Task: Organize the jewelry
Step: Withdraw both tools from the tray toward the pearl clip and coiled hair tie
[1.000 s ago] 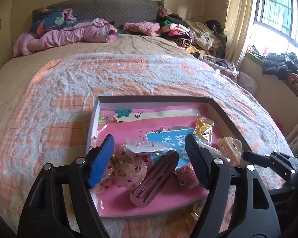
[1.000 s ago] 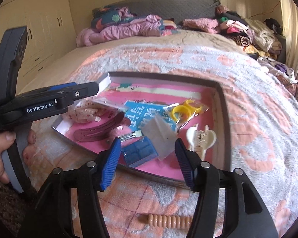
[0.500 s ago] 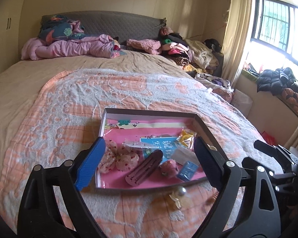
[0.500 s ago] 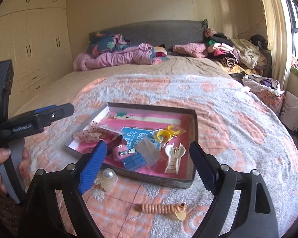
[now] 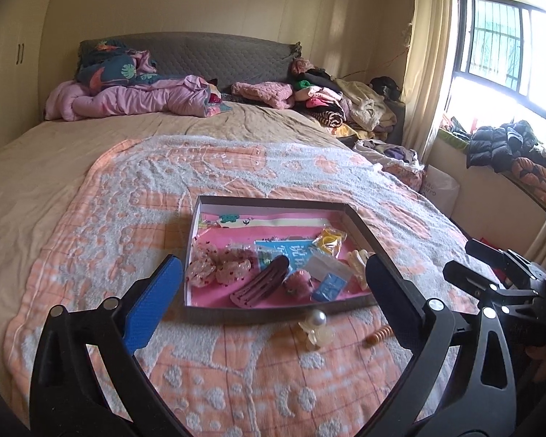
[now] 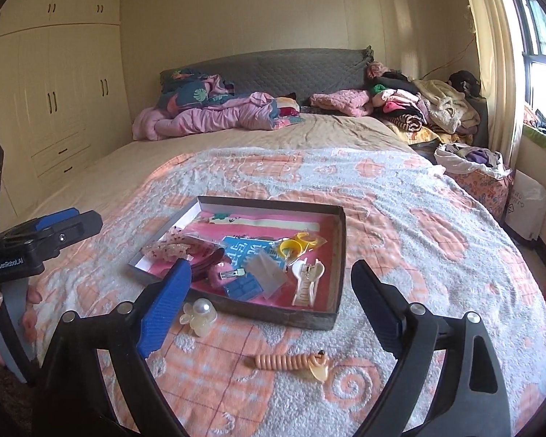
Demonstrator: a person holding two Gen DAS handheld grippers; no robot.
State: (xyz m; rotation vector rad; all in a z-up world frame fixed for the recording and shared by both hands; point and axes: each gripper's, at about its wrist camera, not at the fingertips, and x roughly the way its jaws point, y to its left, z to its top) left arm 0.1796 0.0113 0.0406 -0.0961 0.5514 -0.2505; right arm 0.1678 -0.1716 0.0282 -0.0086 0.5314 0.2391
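A shallow grey box [image 5: 269,316] with a pink lining lies on the bed; it also shows in the right wrist view [image 6: 280,315]. It holds several hair clips and small packets, among them a dark comb clip [image 5: 260,282], a cream claw clip [image 6: 306,279] and a yellow ring [image 6: 294,244]. A pearl flower clip [image 5: 318,327] [image 6: 199,316] and a peach spiral hair tie [image 6: 291,362] lie on the blanket in front of the box. My left gripper [image 5: 273,293] is open and empty above the blanket. My right gripper [image 6: 271,298] is open and empty too.
The orange and grey blanket [image 5: 127,218] covers the near bed. Bedding and piled clothes [image 5: 327,98] lie by the headboard. A wardrobe [image 6: 54,102] stands left, a window [image 5: 509,54] right. The right gripper's body [image 5: 498,284] shows at the left wrist view's right edge.
Both grippers have pulled back and up from the box and opened wider. The pearl clip and spiral hair tie on the blanket have come into view.
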